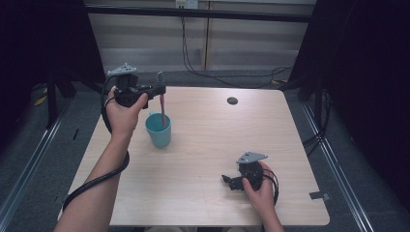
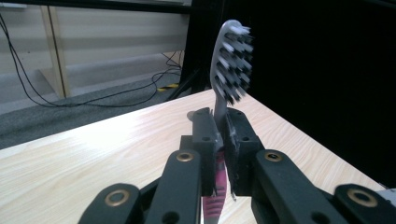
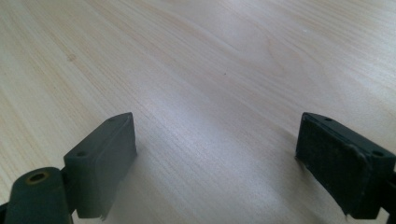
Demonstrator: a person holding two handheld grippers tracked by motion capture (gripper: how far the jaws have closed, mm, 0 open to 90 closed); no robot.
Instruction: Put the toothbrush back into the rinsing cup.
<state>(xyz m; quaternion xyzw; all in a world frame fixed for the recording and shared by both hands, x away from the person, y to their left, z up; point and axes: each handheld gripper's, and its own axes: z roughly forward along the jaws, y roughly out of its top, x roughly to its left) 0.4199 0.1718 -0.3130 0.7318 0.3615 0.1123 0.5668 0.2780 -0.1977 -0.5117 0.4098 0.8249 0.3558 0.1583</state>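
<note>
L gripper (image 1: 158, 90) clamped on toothbrush (image 2: 229, 65) neck, bristle head upright above jaws, pink handle end down inside teal cup (image 1: 158, 131) near table (image 1: 217, 145) left edge. R gripper (image 3: 217, 163) released, jaws wide, low over bare wood, well apart from cup.

teal cup (image 1: 158, 130), pink-handled grey toothbrush (image 2: 229, 65), pale wood-grain table (image 1: 217, 159).

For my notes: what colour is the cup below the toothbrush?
The cup is teal, best seen in the high view.
</note>
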